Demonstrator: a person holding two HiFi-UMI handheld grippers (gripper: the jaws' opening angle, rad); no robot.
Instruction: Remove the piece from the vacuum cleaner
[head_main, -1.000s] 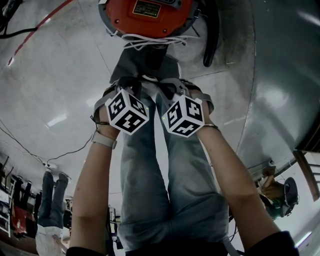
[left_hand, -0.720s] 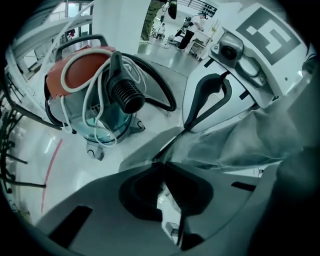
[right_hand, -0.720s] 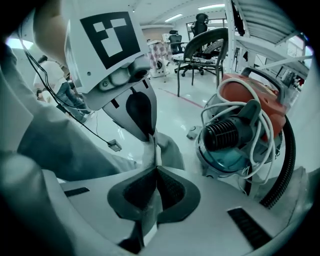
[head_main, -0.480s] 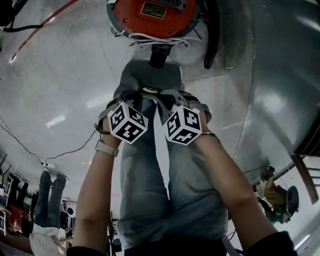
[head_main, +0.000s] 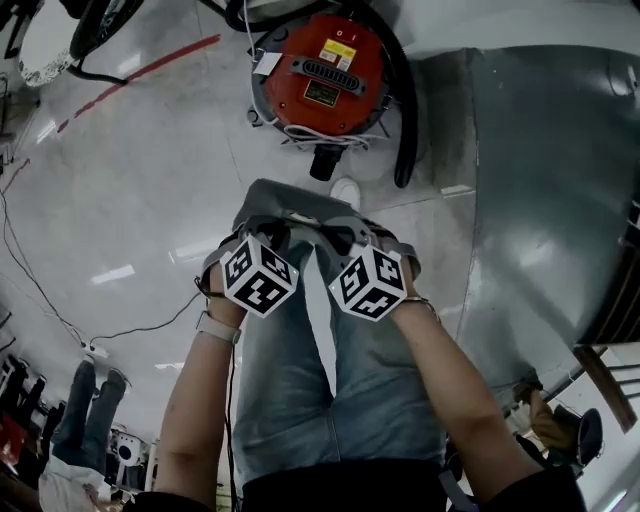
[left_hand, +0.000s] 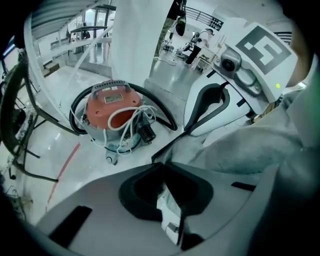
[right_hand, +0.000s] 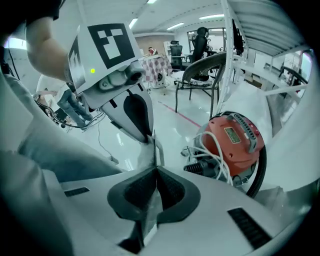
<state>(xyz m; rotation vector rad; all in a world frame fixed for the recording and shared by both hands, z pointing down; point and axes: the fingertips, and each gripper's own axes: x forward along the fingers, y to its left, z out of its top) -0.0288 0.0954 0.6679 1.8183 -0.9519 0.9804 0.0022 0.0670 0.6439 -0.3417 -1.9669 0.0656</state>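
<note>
The fingers of the left gripper are pinched shut on a thin edge of the grey piece. The fingers of the right gripper, just beside on the right, clamp the same piece. It hangs in the air between them, well apart from the red vacuum cleaner on the floor beyond, with the black hose curled along that cleaner's right side.

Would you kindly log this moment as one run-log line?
left claw: shut on grey piece | right claw: shut on grey piece | vacuum cleaner: on floor, apart from grey piece
</note>
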